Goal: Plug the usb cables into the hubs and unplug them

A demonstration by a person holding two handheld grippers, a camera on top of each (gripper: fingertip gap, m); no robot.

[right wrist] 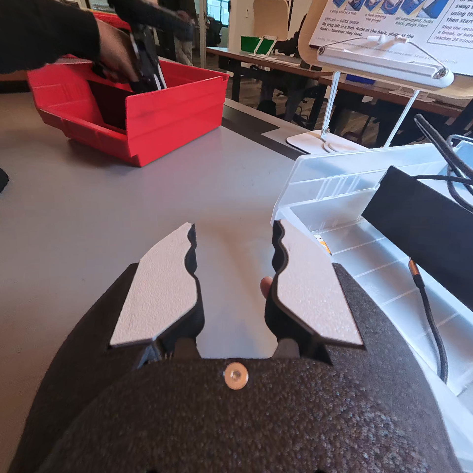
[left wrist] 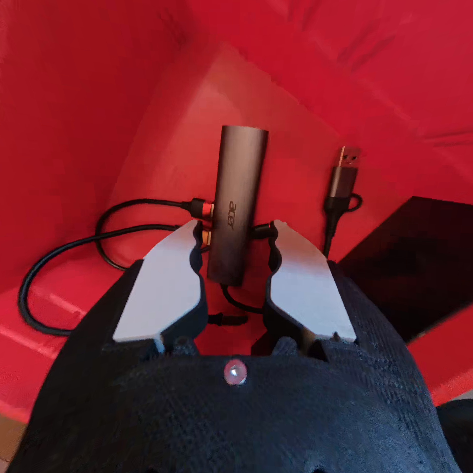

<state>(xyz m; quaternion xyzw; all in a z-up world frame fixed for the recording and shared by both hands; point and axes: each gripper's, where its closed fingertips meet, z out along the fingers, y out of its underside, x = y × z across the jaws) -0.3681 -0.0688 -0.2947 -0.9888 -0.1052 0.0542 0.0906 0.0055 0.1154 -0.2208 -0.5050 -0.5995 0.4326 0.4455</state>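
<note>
Left gripper (left wrist: 234,227) jaws apart, astride grey hub (left wrist: 238,204) inside red bin (left wrist: 76,128); right gripper (right wrist: 234,230) jaws apart, empty, beside clear bin (right wrist: 332,179) at table's (right wrist: 128,217) right edge.

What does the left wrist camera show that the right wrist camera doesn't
Only the left wrist view shows the inside of the bin: a grey hub with cables plugged into its side, a loose USB plug lying beside it, and the open left gripper straddling the hub.

Only the right wrist view shows the grey table, a clear plastic organizer, an instruction sheet on a white stand, and the open, empty right gripper.

Both show the red bin and the left gripper reaching into it.
</note>
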